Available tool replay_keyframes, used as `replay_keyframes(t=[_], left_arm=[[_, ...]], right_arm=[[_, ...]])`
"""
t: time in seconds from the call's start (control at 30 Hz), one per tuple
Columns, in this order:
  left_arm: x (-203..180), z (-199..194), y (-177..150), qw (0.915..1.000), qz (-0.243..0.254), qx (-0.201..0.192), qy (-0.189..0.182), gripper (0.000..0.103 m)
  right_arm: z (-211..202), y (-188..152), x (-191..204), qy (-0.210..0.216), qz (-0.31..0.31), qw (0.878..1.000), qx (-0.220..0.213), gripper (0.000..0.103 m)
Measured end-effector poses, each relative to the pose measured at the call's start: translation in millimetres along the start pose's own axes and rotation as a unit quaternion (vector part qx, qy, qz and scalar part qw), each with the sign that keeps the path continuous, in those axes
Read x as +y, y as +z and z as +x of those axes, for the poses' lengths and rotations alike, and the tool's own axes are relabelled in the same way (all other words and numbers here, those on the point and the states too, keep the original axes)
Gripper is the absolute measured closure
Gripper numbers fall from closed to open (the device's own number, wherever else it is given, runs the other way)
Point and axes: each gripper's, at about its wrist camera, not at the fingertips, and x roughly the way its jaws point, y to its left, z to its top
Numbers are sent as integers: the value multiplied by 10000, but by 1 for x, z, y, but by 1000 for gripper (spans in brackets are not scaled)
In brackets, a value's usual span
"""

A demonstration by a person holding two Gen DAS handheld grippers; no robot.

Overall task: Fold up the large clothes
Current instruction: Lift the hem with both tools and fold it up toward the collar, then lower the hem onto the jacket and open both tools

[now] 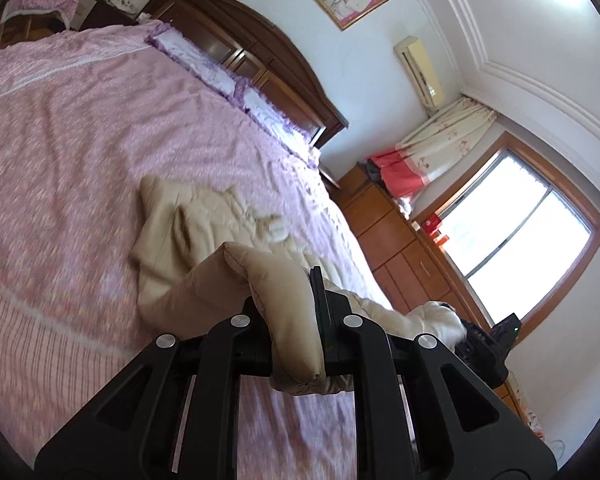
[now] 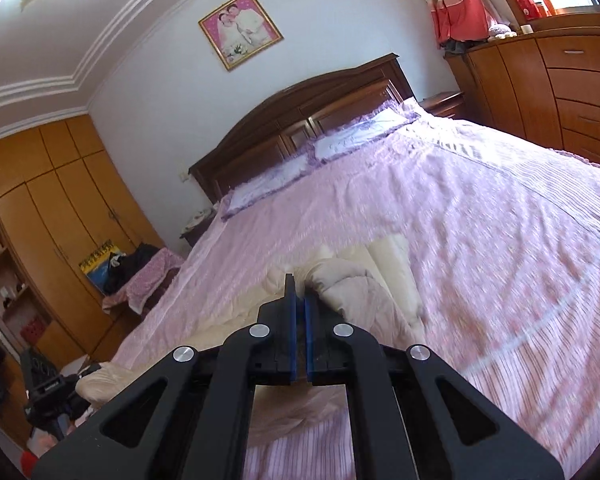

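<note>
Both grippers (image 1: pixel 318 280) (image 2: pixel 298 292) pinch beige jacket (image 1: pixel 204 216) edges.

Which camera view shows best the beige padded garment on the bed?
The left wrist view shows the beige padded garment best: one part lies spread on the pink bedspread and another runs up into the left gripper. The right wrist view shows only bunched folds around the right gripper, blurred.

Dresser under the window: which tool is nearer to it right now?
Right. The right tool works on the side of the bed next to the dresser. The left tool, gripping the beige jacket, is farther off, toward the wardrobe.
</note>
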Motion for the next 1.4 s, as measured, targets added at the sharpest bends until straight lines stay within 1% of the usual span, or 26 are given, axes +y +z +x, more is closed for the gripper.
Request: replay_keyframes(t=[0.07, 0.13, 0.23, 0.33, 0.43, 0.5, 0.6, 0.67, 0.8, 0.87, 0.97, 1.07, 1.17, 1.27, 1.3, 1.33, 1.37, 1.4], left_arm=[[2, 15, 11, 9999, 66, -85, 41, 89], [5, 30, 22, 9998, 117, -143, 41, 89], [17, 51, 31, 9996, 3, -237, -167, 89], [33, 64, 25, 9987, 8, -385, -320, 89], [42, 73, 21, 9989, 78, -378, -267, 89], [43, 75, 27, 9986, 65, -405, -328, 89], [41, 85, 39, 9984, 173, -465, -261, 89], [42, 94, 47, 9982, 200, -504, -249, 89], [48, 116, 67, 9972, 440, -599, -128, 88], [58, 135, 77, 9982, 350, -489, -30, 87], [69, 155, 85, 9989, 296, -343, 140, 86], [81, 170, 86, 9989, 250, -166, 355, 85], [91, 179, 84, 9984, 173, 8, 545, 84], [99, 182, 81, 9984, -82, 53, 555, 76], [101, 182, 79, 9984, -159, 73, 541, 70], [104, 182, 78, 9982, -281, 118, 512, 58], [105, 180, 78, 9980, -414, 145, 460, 49], [106, 177, 78, 9979, -492, 109, 404, 29]], right_arm=[[16, 6, -5, -104, 69, 9998, -178, 99], [30, 9, -11, -101, 130, 9993, -349, 99], [51, 7, -19, -92, 49, 9983, -567, 99], [66, -1, -28, 35, -36, 9977, -673, 99], [80, -10, -43, 132, 176, 9984, -528, 99], [84, -9, -43, 121, 89, 9987, -495, 99], [90, -3, -36, 85, -137, 9985, -524, 99], [103, 8, -31, 63, -207, 9984, -526, 99], [133, 26, -28, -60, -407, 9979, -491, 99], [152, 32, -32, -131, -450, 9979, -437, 99], [188, 35, -47, -207, -375, 9989, -205, 99], [217, 32, -66, -226, -263, 9994, 48, 99], [241, 26, -74, -266, -237, 9990, 277, 99], [250, 14, -78, -379, -173, 9984, 393, 97], [249, 12, -77, -376, -148, 9984, 403, 96], [249, 11, -77, -363, -129, 9984, 414, 89], [247, 10, -77, -299, -115, 9986, 418, 86], [245, 11, -75, -229, -124, 9987, 440, 81]])
